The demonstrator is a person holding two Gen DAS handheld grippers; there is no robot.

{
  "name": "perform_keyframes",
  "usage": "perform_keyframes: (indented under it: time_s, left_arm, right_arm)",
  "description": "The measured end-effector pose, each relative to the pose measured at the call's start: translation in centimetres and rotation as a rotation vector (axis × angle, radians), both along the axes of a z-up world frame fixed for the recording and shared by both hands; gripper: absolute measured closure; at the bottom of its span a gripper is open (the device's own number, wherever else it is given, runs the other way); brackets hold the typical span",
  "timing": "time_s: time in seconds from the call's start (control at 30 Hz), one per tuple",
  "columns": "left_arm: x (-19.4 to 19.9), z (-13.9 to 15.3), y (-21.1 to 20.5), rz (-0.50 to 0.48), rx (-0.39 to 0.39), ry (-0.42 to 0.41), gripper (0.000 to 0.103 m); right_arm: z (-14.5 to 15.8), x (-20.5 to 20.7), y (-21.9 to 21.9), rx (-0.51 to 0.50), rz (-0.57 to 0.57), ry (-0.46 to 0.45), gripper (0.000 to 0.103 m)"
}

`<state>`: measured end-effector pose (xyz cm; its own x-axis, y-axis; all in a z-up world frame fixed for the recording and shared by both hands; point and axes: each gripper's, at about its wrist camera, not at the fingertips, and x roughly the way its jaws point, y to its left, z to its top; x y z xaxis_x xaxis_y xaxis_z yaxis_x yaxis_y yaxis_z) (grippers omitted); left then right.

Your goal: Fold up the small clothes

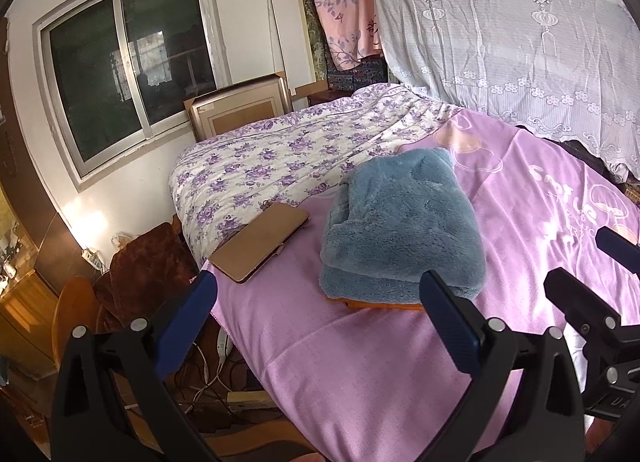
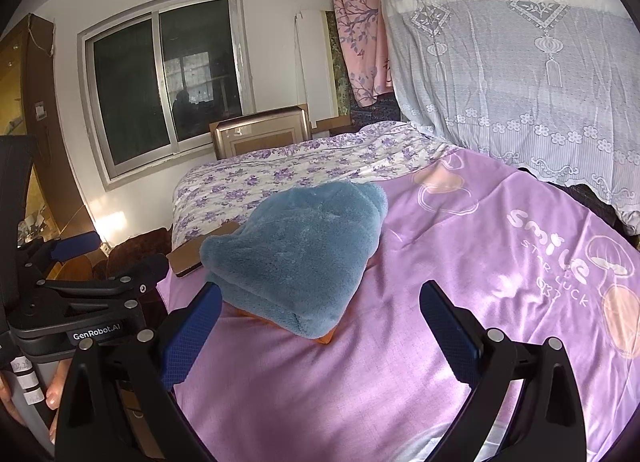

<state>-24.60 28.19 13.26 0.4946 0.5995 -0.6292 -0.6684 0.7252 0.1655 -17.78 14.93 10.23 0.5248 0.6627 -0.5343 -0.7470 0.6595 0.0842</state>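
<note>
Blue fleece garment [image 1: 400, 222], folded, lies on orange cloth [image 1: 384, 305] upon purple bed sheet [image 1: 360, 382]. Left tool [image 1: 320, 322] and right tool [image 2: 320, 326] both released, empty, garment just ahead; left tool seems nearer.

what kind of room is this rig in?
Most likely a home bedroom. A bed with a purple printed sheet and a floral quilt fills the view, a headboard stands under a sliding window, and a folded blue fleece garment lies on the sheet.
</note>
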Motion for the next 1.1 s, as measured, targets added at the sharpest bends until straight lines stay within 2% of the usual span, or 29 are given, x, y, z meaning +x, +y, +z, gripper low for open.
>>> perform_keyframes:
  time_s: [0.33, 0.6, 0.9, 1.1]
  left_arm:
    - [0.07, 0.01, -0.41, -0.006, -0.004, 0.004, 0.005]
    - [0.41, -0.29, 0.07, -0.029, -0.050, 0.010, 0.005]
    - [0.55, 0.27, -0.67, -0.043, 0.006, 0.002, 0.005]
    - [0.80, 0.39, -0.79, -0.040, 0.005, 0.003, 0.005]
  right_arm:
    - [0.32, -0.17, -0.08, 0.009, -0.005, -0.005, 0.003]
    - [0.29, -0.15, -0.13, 0.010, -0.004, -0.004, 0.003]
    - [0.36, -0.21, -0.17, 0.018, -0.009, -0.002, 0.003]
    - [0.41, -0.12, -0.18, 0.025, -0.014, -0.002, 0.003]
